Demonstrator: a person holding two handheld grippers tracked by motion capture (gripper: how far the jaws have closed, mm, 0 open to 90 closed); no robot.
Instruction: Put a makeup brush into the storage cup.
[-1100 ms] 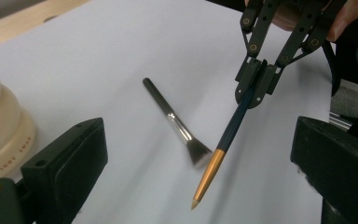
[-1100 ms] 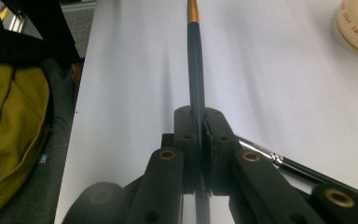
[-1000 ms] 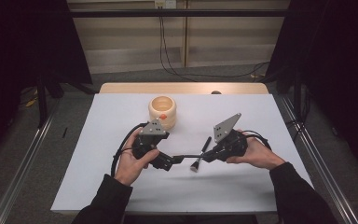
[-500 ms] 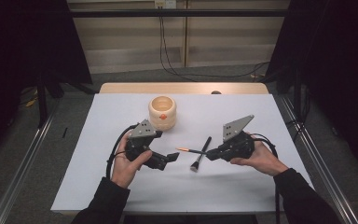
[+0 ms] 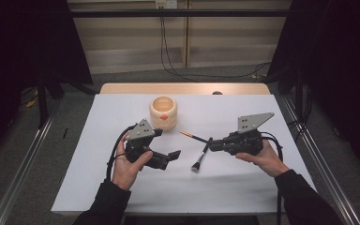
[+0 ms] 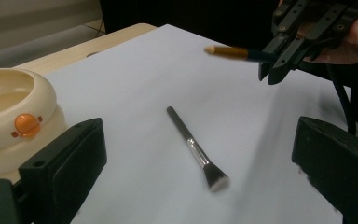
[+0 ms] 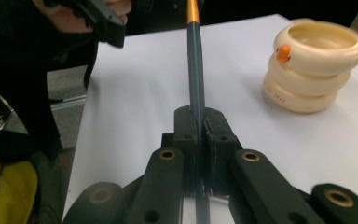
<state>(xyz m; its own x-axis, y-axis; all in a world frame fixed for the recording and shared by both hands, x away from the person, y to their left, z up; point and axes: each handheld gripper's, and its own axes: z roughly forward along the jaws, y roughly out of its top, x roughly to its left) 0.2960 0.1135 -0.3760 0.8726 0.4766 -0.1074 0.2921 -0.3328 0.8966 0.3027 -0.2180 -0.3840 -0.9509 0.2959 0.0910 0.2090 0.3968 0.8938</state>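
R gripper (image 5: 212, 145) clamped on pencil (image 5: 191, 136); L gripper (image 5: 172, 156) jaws apart, brush (image 5: 200, 157) between grippers.

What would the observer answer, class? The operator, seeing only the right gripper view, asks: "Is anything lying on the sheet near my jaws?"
Observer: Yes. A flat-headed brush lies on the white sheet, handle end near your right gripper, bristles toward the person.
Operator: Is the left gripper holding anything?
Observer: No. The left gripper has its jaws wide apart with nothing between them.
Operator: Where do they aim?
Observer: At that brush; in the left gripper view it lies ahead, between the two jaws.
Operator: Does my stick touch the sheet?
Observer: No. The orange-tipped stick is held in the air above it.
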